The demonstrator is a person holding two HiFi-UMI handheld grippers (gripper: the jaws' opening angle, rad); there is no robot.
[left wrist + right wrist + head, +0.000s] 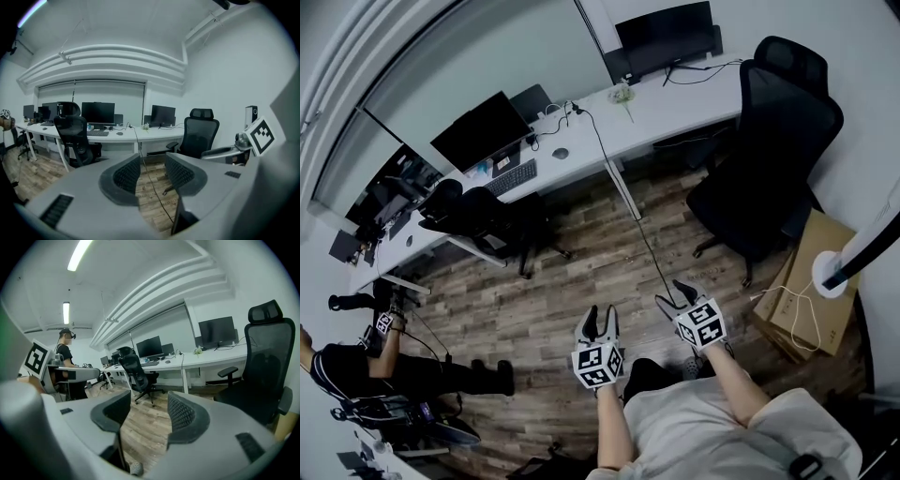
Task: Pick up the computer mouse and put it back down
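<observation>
The computer mouse (561,153) is a small grey oval on the long white desk (675,103), right of a black keyboard (512,176) and a dark monitor (483,129). It also shows far off as the mouse (120,133) in the left gripper view and the mouse (168,362) in the right gripper view. Both grippers hang over the wooden floor, well away from the desk. My left gripper (601,319) (152,171) stands open with only floor between its pads. My right gripper (675,295) (149,411) is open too, and holds nothing.
A black office chair (772,141) stands at the right, another chair (487,217) by the desk at left. A black cable (623,197) runs from the desk down across the floor. A cardboard box (811,281) sits at the right. Another person (356,366) stands at far left.
</observation>
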